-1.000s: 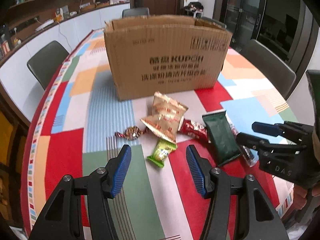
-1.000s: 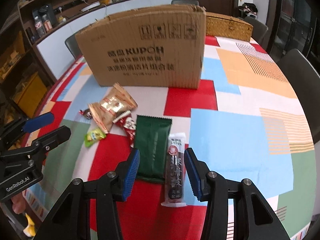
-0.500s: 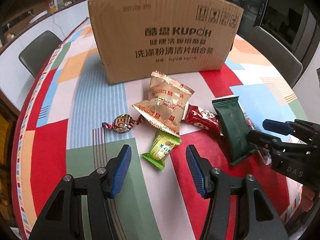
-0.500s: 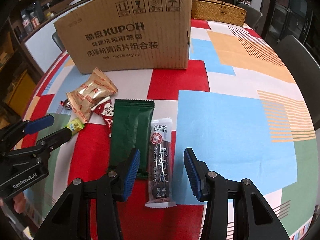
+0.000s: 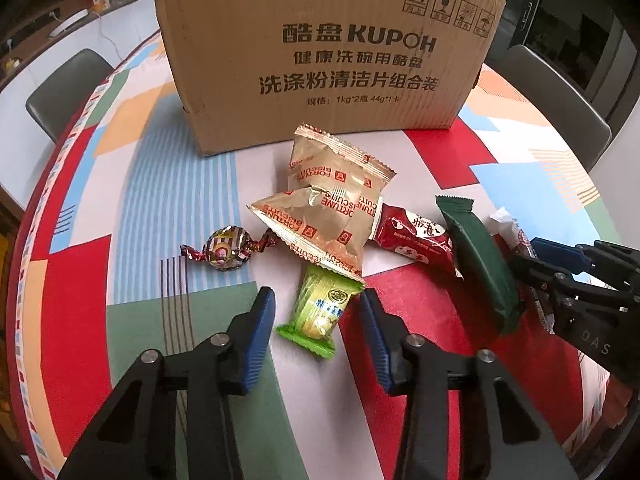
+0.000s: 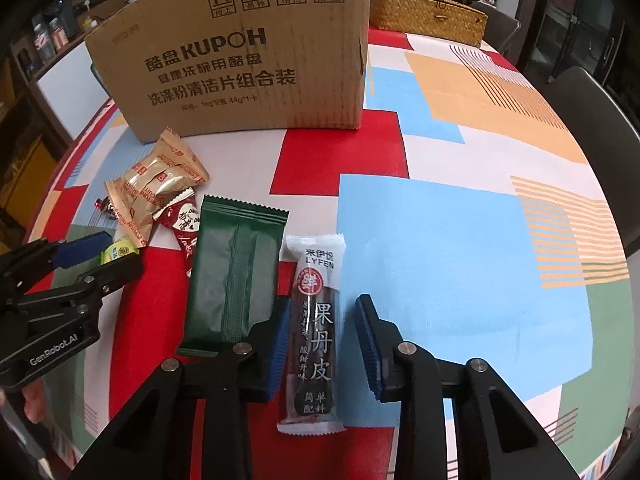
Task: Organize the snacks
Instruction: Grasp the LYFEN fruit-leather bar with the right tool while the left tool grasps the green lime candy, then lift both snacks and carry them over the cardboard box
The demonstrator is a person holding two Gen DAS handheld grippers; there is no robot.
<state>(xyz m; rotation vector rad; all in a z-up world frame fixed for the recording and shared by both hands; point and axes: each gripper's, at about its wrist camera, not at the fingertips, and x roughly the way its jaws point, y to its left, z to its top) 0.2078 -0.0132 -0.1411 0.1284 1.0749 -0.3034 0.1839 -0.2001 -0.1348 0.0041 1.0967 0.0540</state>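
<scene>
I had the left gripper (image 5: 318, 320) low over the surface (image 5: 168, 184), jaws wide, w/ the green candy pack (image 5: 320, 314) lying between them, not gripped. Just beyond it sat two gold biscuit bags (image 5: 332, 204), overlapping; a foil-wrapped candy (image 5: 227, 249) lay to their left, a red packet (image 5: 416, 240) to their right. The right gripper (image 6: 322, 340) was also wide, jaws either side of the fruit-leather bar (image 6: 316, 332), no squeeze on it. The dark green pouch (image 6: 232, 276) lay just left of that bar. The cardboard box (image 5: 324, 52) stood at the far side behind the snacks, w/ a wicker basket (image 6: 428, 14) behind it to the right.
</scene>
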